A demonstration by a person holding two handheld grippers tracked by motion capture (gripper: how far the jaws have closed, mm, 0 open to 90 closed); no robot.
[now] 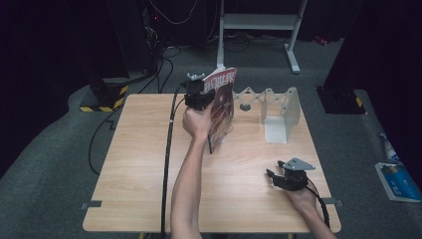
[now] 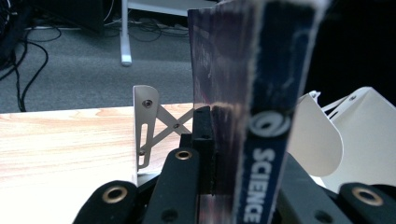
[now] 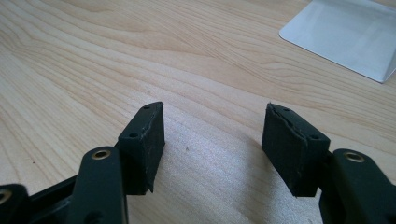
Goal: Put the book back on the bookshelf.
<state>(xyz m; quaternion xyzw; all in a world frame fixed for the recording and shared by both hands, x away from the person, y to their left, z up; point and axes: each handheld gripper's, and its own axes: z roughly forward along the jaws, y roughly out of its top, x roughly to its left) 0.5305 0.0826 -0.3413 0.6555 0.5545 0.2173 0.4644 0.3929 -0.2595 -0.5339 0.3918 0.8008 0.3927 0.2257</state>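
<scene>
- Here the left gripper holds a magazine above the far part of the table.
- The magazine stands nearly upright, with its lower corner close to the wood (I cannot tell if it touches).
- In the left gripper view the black jaws are squeezed tight on the magazine, and the word SCIENCE runs down its blue spine.
- A white folding rack stands on the table just to the right of the magazine.
- A small grey round thing lies between the magazine and the rack.
- The right gripper sits low by the table's near right part, well apart from the magazine.
- Its jaws stand wide open over bare wood, with nothing between the pads.
</scene>
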